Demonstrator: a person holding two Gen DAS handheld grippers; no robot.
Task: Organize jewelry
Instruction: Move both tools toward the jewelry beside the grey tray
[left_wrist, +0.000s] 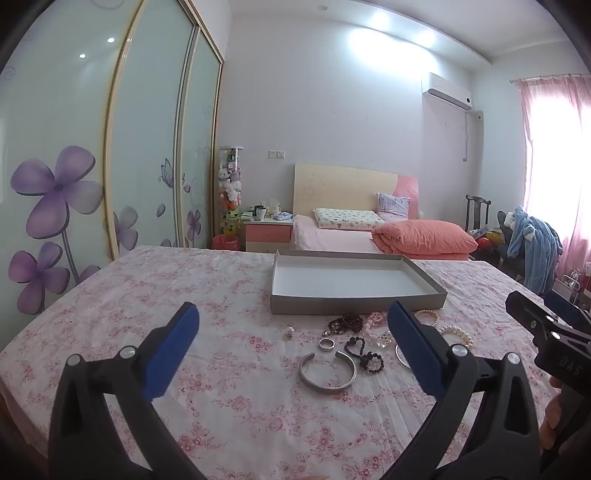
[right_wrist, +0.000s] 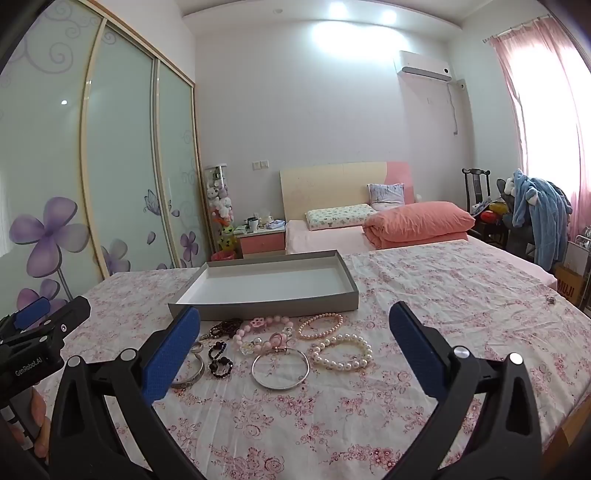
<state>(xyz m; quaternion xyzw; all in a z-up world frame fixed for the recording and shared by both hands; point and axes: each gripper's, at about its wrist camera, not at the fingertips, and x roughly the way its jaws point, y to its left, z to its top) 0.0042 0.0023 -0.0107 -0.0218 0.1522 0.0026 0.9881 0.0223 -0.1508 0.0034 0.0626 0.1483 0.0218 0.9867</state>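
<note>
Jewelry lies on a pink floral tablecloth (left_wrist: 221, 406) in front of a shallow grey tray (left_wrist: 354, 304), which holds nothing. In the left wrist view I see an open silver cuff (left_wrist: 328, 373), a silver ring (left_wrist: 327, 344), dark bead bracelets (left_wrist: 364, 355) and a pearl earring (left_wrist: 289, 332). In the right wrist view I see a thin silver bangle (right_wrist: 280, 369), a white pearl bracelet (right_wrist: 341, 351), a pink pearl bracelet (right_wrist: 320, 325), a pink bead bracelet (right_wrist: 258, 332) and the tray (right_wrist: 266, 306). My left gripper (left_wrist: 293, 347) and right gripper (right_wrist: 295, 347) are both open and empty above the cloth.
A small ring-like item (right_wrist: 551, 300) lies alone at the table's far right. Beyond the table stand a bed with an orange duvet (left_wrist: 424, 236), a pink nightstand (left_wrist: 267, 230), a sliding flower-print wardrobe (left_wrist: 74, 184) and a chair with blue clothes (right_wrist: 539, 214).
</note>
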